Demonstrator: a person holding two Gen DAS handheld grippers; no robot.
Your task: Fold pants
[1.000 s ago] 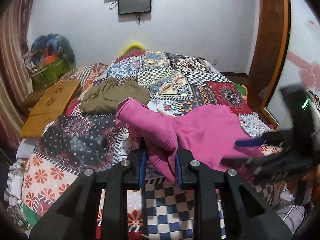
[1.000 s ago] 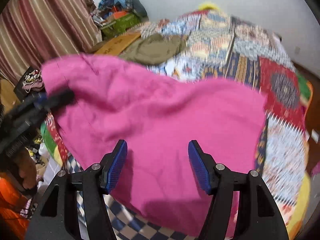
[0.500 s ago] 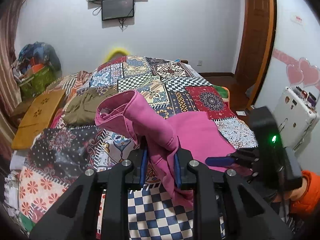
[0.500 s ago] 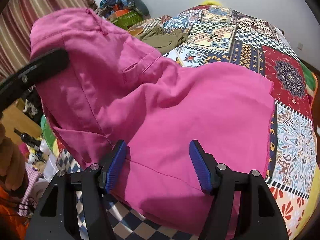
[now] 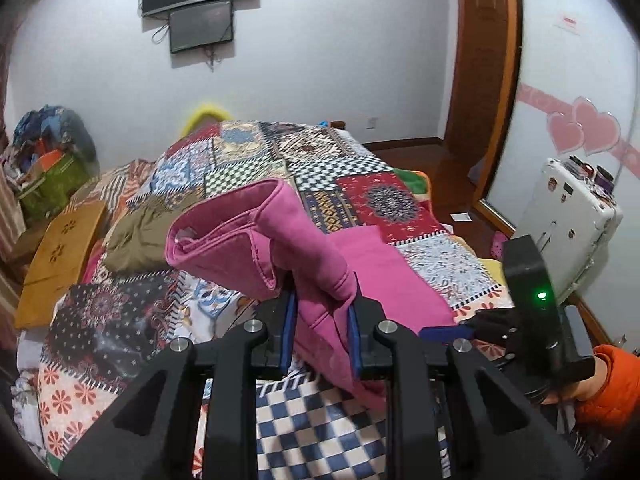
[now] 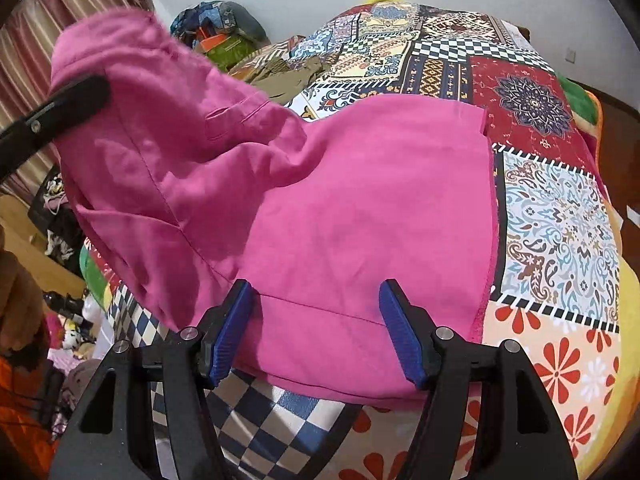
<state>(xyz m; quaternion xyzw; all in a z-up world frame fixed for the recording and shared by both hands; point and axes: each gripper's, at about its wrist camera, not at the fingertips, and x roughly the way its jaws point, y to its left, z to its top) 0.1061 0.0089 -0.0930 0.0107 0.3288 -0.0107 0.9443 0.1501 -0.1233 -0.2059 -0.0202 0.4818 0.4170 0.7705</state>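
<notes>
So the pink pants [image 6: 360,220] are spread over the near end of the bed, on top of that loud patchwork blanket [image 6: 560,220], with the bigger part lying flat and one end hoisted up in the air. The left gripper [image 5: 321,334] is clamped down on that raised end, blue pads squeezing a thick bunch of fabric, and the waistband-looking opening flops over above it toward the far side. The right gripper [image 6: 316,332] hangs just over the near edge of the flat part with its jaws wide apart, nothing between them, and I can't really tell if the tips touch the cloth. Further up the bed there's an olive-brown garment [image 5: 136,236] bunched up, well apart from the pants, and a wooden board [image 5: 60,256] off the left side.
</notes>
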